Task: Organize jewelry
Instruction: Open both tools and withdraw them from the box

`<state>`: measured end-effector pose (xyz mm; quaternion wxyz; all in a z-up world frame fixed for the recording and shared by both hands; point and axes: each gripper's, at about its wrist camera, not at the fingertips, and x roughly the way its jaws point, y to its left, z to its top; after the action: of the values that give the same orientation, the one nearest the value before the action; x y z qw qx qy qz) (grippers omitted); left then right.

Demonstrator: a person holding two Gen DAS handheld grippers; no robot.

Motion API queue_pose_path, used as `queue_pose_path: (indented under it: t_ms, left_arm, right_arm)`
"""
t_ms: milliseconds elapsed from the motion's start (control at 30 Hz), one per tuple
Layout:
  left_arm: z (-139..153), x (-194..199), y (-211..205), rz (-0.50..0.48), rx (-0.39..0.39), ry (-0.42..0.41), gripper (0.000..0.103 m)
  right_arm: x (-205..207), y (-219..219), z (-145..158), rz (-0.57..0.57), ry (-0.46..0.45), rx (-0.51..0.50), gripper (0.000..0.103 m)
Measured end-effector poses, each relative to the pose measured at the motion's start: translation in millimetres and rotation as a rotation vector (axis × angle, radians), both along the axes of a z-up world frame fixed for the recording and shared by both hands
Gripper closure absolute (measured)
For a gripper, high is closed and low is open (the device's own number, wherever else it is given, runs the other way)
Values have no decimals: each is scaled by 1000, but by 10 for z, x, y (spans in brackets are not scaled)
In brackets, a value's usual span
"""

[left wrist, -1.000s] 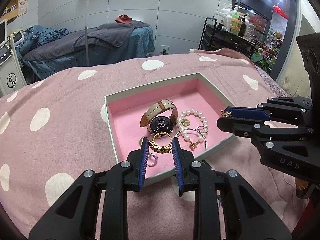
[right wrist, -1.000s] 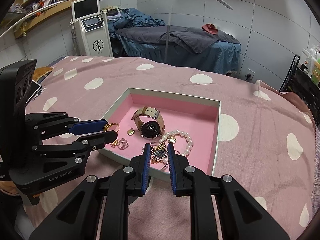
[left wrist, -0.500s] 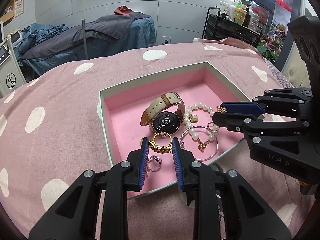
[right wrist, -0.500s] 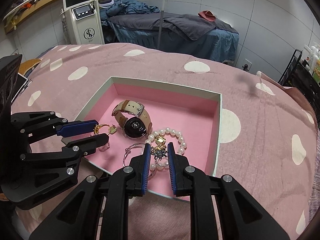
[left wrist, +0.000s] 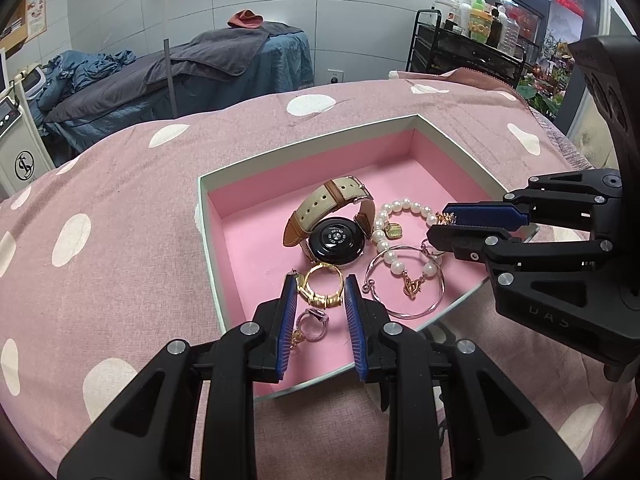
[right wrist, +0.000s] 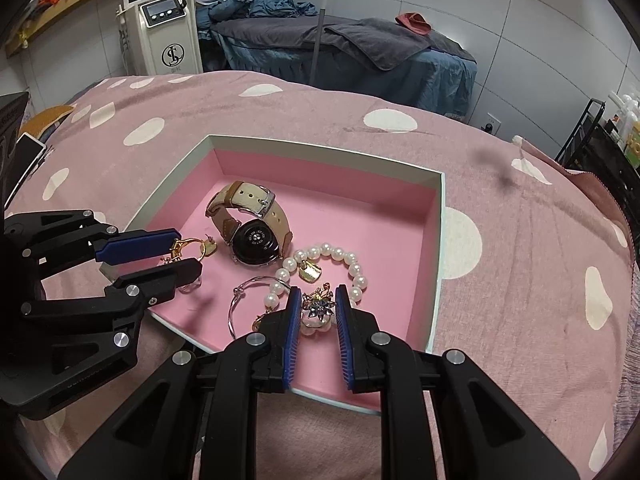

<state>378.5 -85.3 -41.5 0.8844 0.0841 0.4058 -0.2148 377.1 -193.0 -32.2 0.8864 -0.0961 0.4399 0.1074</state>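
Note:
A pink-lined box [left wrist: 224, 256] [right wrist: 438, 248] on the spotted pink cover holds a watch [left wrist: 336, 236] [right wrist: 256, 240], a pearl bracelet [left wrist: 404, 206] [right wrist: 340, 258], a silver bangle [left wrist: 404, 296] [right wrist: 240, 300] and a small ring [left wrist: 314, 322]. My left gripper [left wrist: 320, 284] [right wrist: 188, 252] is shut on a gold ring [left wrist: 322, 286] [right wrist: 190, 246], held over the box's near-left part. My right gripper [right wrist: 316, 296] [left wrist: 440, 226] is shut on a blue flower brooch [right wrist: 318, 306], low over the pearl bracelet.
The box stands on a bed with a pink white-dotted cover [left wrist: 120, 220]. A treatment bed [left wrist: 180, 76] and a white machine [right wrist: 168, 28] stand behind. A black trolley with bottles [left wrist: 468, 40] is at the far right. A phone [right wrist: 24, 160] lies at the left.
Both grippers have moved forward and lower over the box, each still holding its piece. The gold ring and the brooch are now over the box floor.

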Motion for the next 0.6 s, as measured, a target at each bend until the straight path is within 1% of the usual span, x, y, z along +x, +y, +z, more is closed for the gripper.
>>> queue_pose_path:
  t_ms: [100,167,200,233,267,367,433,467,500,533,600]
  left_arm:
    - [13,-5,9,4,2,-4,77]
    - [34,-10,23,7,0,-11,72]
    - [56,-21,33,11,-2,-21,61]
    - [85,-39,45,15,-4,-36,53]
    - [117,-59,60,20,-4,-53,50]
    - [242,-128,120,36,-5,-99,40]
    - [347,-195,186,62,1,-142,28]
    - [397,-237,229,78,1,-166,25]
    - [454,-294,293,100,-6,-193,19]
    - [501,-349,353,121,-17,-214,12]
    - [583,-493,486,162,-48,-253,6]
  right_arm:
    - [-8,6,9,3,-6,-8,85]
    - [-17,-6,31,0,-14,-6,84]
    - [-19,-13,50,-1,-20,-3,80]
    - [-27,-22,74,-3,-28,2,78]
    - [-36,-32,103,-5,-38,7,74]
    - [-78,-70,214,-12,-75,24,70]
    - [-130,-100,305,-23,-116,15,65]
    - [-166,-118,349,-32,-138,10,61]
    - [-205,-145,388,-42,-156,12,55]
    - [-257,-180,433,-57,-175,21,51]
    - [-379,-242,507,-79,-205,48,39]
